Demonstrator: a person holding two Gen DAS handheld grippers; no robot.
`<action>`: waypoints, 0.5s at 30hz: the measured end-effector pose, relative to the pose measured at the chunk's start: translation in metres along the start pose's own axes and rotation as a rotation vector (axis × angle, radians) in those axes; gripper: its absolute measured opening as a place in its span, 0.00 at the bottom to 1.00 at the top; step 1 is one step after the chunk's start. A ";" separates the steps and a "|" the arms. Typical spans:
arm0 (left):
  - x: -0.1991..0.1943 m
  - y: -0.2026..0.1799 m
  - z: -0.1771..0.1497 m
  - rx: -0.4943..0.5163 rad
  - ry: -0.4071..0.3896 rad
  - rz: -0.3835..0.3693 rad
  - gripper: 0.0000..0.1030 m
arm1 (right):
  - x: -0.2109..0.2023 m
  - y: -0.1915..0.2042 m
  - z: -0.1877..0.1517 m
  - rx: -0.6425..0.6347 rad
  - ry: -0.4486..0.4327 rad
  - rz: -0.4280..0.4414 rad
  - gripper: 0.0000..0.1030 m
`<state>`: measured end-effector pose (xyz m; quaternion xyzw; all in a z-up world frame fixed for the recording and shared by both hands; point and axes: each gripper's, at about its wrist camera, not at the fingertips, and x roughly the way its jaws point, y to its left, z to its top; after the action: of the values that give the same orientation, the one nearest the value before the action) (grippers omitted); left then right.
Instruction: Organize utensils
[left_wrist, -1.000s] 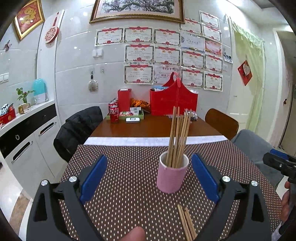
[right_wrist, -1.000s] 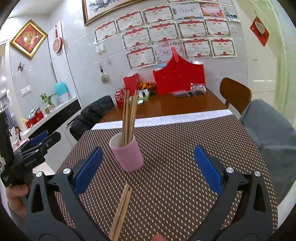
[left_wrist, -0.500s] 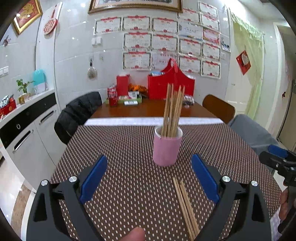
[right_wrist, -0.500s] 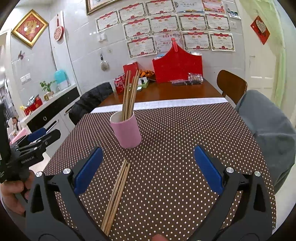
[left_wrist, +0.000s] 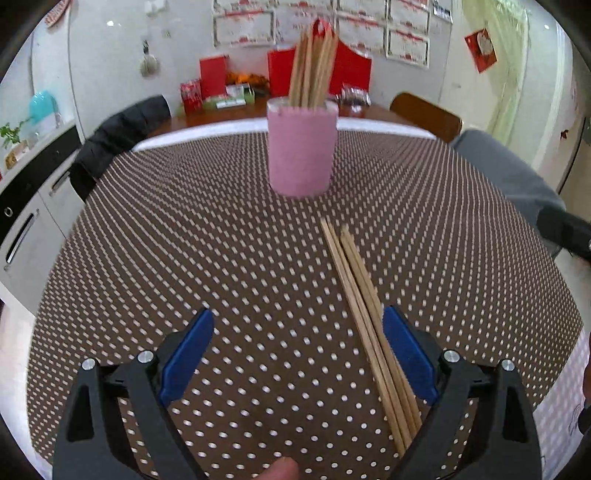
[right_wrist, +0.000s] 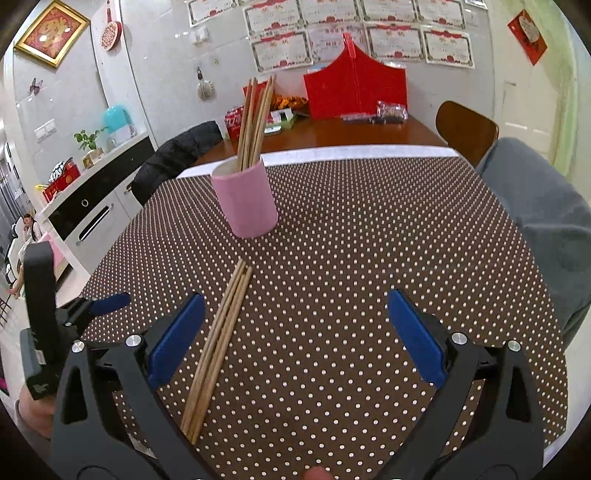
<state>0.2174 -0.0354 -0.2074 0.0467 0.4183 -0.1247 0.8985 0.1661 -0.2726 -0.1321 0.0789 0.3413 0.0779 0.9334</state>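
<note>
Loose chopsticks (left_wrist: 364, 314) lie flat on the dotted cloth (left_wrist: 221, 258), in front of the pink cup (left_wrist: 301, 147), long axis running from the cup back toward the holder. Left gripper (left_wrist: 297, 354) wide open, empty; the bundle passes just inside its right finger, near ends under it. Right gripper (right_wrist: 295, 332) also wide open, empty; the bundle sits by its left finger. Left looks slightly nearer. Sticks thin, pale wood, roughly parallel and touching. More stand upright in the cup.
</note>
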 end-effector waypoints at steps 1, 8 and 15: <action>0.004 -0.001 -0.002 0.000 0.010 -0.005 0.88 | 0.003 -0.001 -0.002 0.003 0.009 -0.001 0.94; 0.026 -0.004 -0.012 0.005 0.068 -0.008 0.88 | 0.015 -0.009 -0.012 0.028 0.046 -0.006 0.94; 0.044 -0.003 -0.014 -0.008 0.097 -0.018 0.89 | 0.022 -0.013 -0.018 0.036 0.073 -0.008 0.94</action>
<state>0.2334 -0.0434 -0.2502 0.0454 0.4622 -0.1289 0.8762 0.1723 -0.2793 -0.1621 0.0914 0.3767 0.0706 0.9191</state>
